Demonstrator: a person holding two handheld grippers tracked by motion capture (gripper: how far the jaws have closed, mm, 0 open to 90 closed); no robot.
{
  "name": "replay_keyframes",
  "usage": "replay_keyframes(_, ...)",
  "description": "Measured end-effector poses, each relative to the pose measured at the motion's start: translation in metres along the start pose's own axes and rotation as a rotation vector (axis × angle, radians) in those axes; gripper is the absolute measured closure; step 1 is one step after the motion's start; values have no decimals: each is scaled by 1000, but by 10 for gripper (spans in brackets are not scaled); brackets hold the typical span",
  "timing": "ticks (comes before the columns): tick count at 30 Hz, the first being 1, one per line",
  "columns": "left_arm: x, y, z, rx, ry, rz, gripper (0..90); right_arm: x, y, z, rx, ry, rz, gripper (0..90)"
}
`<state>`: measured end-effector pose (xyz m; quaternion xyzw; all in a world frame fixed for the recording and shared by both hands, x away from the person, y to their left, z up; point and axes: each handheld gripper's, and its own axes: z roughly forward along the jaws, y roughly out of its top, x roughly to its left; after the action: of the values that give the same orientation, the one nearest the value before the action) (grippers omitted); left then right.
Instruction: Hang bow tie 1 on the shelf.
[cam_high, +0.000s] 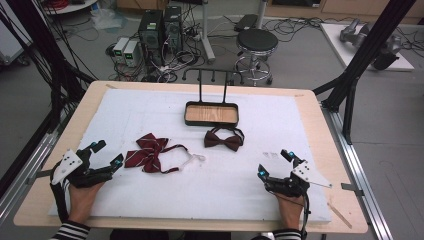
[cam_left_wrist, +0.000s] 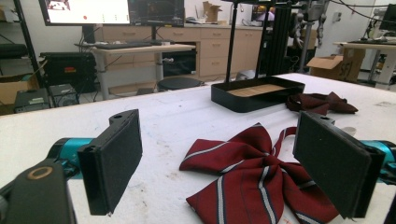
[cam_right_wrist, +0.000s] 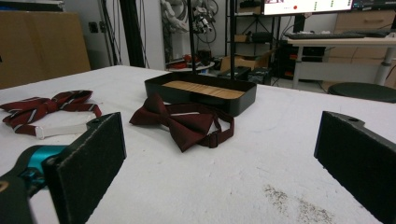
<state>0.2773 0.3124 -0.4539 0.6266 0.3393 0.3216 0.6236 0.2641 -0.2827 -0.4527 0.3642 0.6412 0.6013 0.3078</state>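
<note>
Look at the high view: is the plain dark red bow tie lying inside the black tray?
No, the plain dark red bow tie lies on the white table cover just in front of the black tray, whose wooden floor is bare.

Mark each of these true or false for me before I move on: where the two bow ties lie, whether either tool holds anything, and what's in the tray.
1. The striped bow tie lies near the left tool. True.
2. The plain bow tie sits inside the tray. False: it lies on the white mat, just in front of the tray.
3. Both tools stand open and hold nothing. True; the right tool too.
4. The tray holds a bow tie. False: its wooden floor is bare.
</note>
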Motion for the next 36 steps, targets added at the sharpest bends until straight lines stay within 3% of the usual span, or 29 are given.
replay_keyframes(19, 1, 1, 1, 13, 9, -14, 156, 2, 0, -1, -8, -3, -4, 12)
replay_keyframes(23, 4, 4, 3, 48, 11, -18, 148, 1, 0, -2, -7, -2, -1, 12)
replay_keyframes(28, 5, 20, 7, 84, -23, 8, 148, 1, -1, -2, -8, 0, 1, 12)
replay_keyframes(36, 4, 49, 27, 221, -136, 95, 149, 1, -1, -2, -10, -1, -2, 12)
